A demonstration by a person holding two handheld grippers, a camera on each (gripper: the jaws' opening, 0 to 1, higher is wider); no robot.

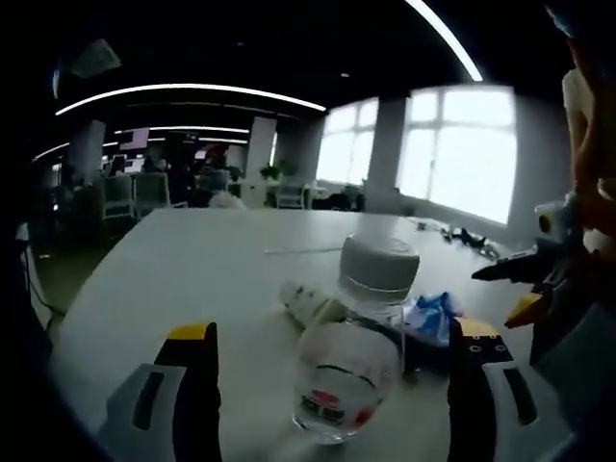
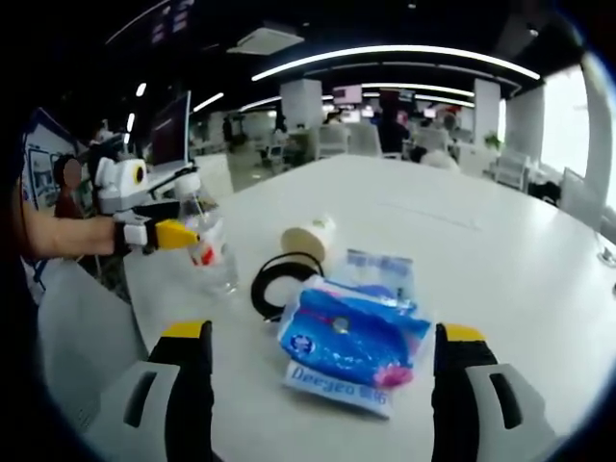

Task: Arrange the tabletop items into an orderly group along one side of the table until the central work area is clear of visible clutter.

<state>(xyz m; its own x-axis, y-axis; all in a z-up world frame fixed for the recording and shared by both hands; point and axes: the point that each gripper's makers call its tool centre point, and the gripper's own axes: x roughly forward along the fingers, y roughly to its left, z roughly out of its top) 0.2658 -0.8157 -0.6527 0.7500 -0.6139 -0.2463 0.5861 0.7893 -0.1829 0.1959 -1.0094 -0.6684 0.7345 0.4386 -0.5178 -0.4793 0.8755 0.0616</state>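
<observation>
A clear plastic bottle [image 1: 348,361] with a white cap stands on the white table [image 1: 192,269], between the wide-apart jaws of my left gripper [image 1: 334,329], which is open. Behind it lie a pale roll [image 1: 310,300] and a blue tissue pack [image 1: 435,313]. My right gripper [image 1: 510,289] reaches in from the right. In the right gripper view the tissue pack [image 2: 351,342] lies just ahead of my open right gripper [image 2: 324,332]. Beyond it are a black ring [image 2: 284,279], the pale roll [image 2: 308,236] and the bottle [image 2: 210,245], with the left gripper [image 2: 183,231] around it.
A thin white stick [image 1: 303,250] lies farther back on the table, with small cables [image 1: 462,234] at its far right. The person's arm [image 2: 58,236] comes in from the left, over the table's near edge [image 2: 135,289]. Office chairs and desks stand beyond.
</observation>
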